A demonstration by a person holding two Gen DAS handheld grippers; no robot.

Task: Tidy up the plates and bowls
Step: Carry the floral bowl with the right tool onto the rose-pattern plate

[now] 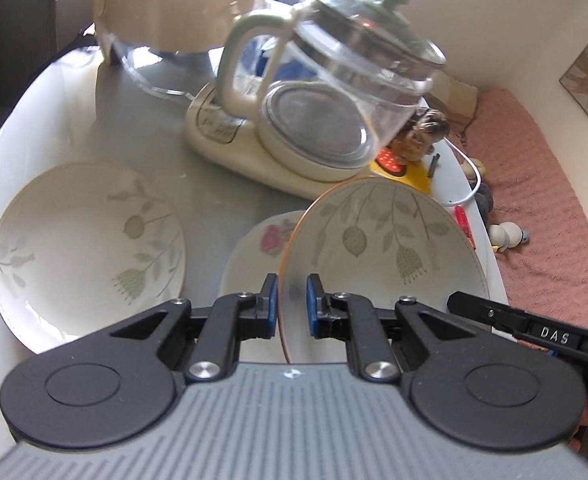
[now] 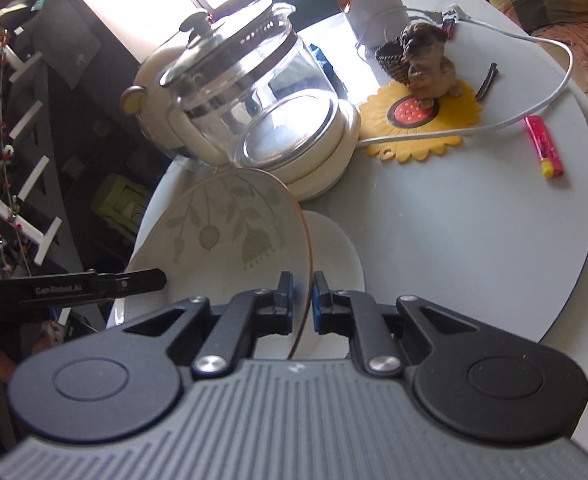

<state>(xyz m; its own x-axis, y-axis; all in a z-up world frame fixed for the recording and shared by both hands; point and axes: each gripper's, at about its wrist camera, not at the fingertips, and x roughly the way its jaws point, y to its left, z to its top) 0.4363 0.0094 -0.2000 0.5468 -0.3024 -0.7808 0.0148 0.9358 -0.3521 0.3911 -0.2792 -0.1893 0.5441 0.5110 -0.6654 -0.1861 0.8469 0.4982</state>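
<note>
Both grippers clamp the same plate. The cream ceramic plate with green leaf print and an orange-brown rim (image 1: 378, 240) is held tilted up on edge. The left gripper (image 1: 291, 300) has its jaws closed onto the rim near the bottom edge, blue pads either side. The right gripper (image 2: 303, 298) has its jaws pinched on the rim of the same plate (image 2: 230, 224), from the opposite side. Each gripper's black finger shows at the edge of the other's view.

Landmark: the glass kettle with cream handle and green-knobbed lid on a cream electric base (image 1: 326, 92). The tilted plate is just in front of the kettle base, raised over a white bowl with a pink flower print (image 1: 262, 248) that sits on the round grey counter (image 1: 134, 120); whether the plate touches the bowl cannot be told. A second cream plate with the same green leaf print (image 1: 86, 248) lies flat on the counter, front-left of the kettle and apart from the bowl.

Right of the kettle: a yellow sunflower-shaped mat (image 2: 422, 120) with a brown dog figurine (image 2: 426, 60) on it, a white cable (image 2: 534, 76) crossing the mat, and a red and yellow lighter (image 2: 544, 146) further right. Behind the kettle is a white rounded appliance (image 2: 370, 4).
</note>
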